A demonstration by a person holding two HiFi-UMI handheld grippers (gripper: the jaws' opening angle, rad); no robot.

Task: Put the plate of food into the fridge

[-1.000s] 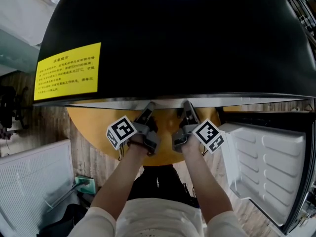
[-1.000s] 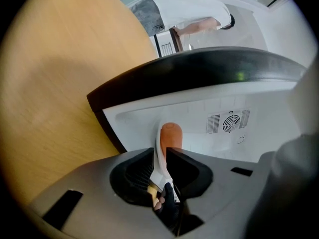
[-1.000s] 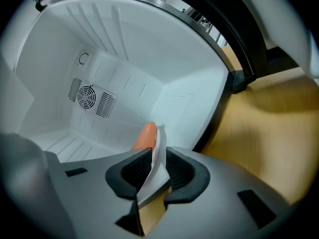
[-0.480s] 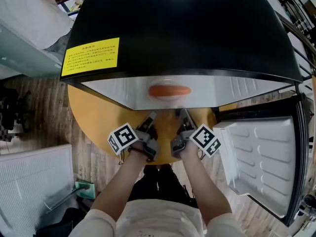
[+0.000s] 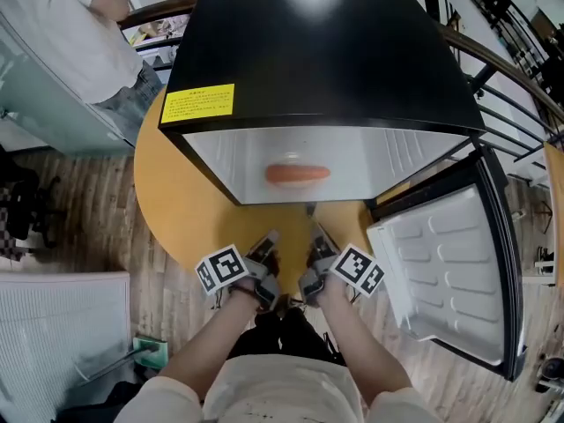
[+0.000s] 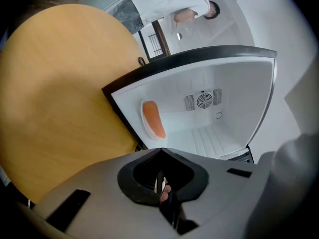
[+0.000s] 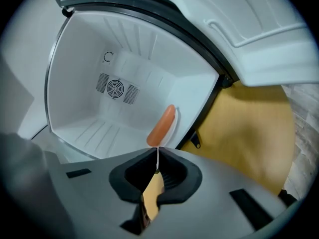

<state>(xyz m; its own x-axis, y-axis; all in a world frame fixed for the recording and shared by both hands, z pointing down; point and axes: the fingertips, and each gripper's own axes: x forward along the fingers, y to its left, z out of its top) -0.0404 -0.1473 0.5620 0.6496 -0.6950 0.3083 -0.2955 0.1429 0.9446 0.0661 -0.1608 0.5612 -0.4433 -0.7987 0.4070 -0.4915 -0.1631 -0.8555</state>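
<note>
Inside the open mini fridge point(image 5: 317, 69), on its floor near the front edge: white plate point(image 6: 145, 125) bearing one orange, sausage-shaped food piece point(image 5: 298, 174), long axis running side to side across the opening. Fridge door point(image 5: 445, 271) swung right. Left hand-held gripper point(image 5: 268, 238) and right hand-held gripper point(image 5: 315, 234) over the round yellow tabletop point(image 5: 185, 210), jaws pressed together, empty.

Colour rundown: the boxy black mini fridge point(image 5: 317, 51) is glossy black outside and plain white inside. There's a yellow rectangular sticker point(image 5: 198, 104) with tiny dark print at its top's front left corner. The open fridge door point(image 5: 445, 271) has a white liner framed in black. The long orange piece of food point(image 5: 298, 174) lies on a white oval plate point(image 6: 143, 119). The round wooden table point(image 5: 172, 201) is honey yellow. The left gripper point(image 5: 267, 239) and right gripper point(image 5: 314, 236) are both grey, each with a cube of black-and-white square markers. The plank floor point(image 5: 70, 227) is grey-brown.
</note>
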